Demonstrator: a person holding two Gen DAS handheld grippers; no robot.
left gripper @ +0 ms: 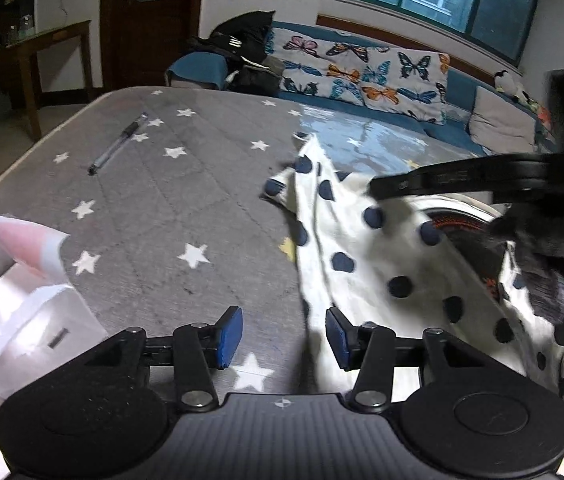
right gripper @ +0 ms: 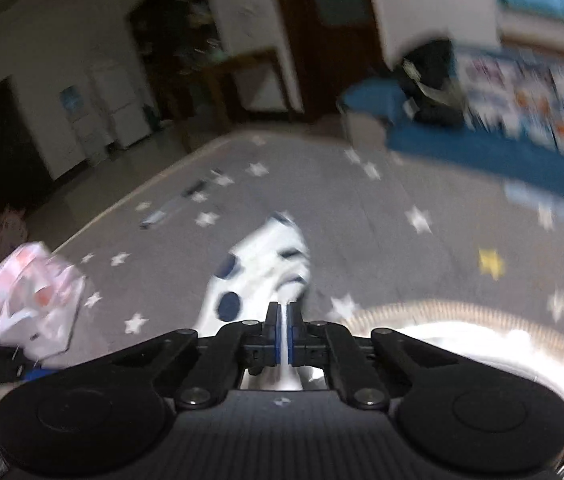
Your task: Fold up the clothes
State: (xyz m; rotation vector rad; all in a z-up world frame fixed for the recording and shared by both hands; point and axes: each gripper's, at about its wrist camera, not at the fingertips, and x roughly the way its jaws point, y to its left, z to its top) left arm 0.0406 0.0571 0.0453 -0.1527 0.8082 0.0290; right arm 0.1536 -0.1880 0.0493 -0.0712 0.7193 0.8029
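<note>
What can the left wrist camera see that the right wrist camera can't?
Only the left wrist view shows the open left gripper, the right gripper from outside, and the butterfly cushion sharply.

Only the right wrist view shows the right gripper's jaws shut on the polka-dot garment.

Both show the garment, the starry grey cover, the pen and the pink-and-white bag.

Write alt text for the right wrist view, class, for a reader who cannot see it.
The right hand-held gripper is shut on a fold of white polka-dot garment, lifted over a grey star-patterned table cover. A pink-and-white plastic bag sits left; the frame is motion-blurred.
</note>
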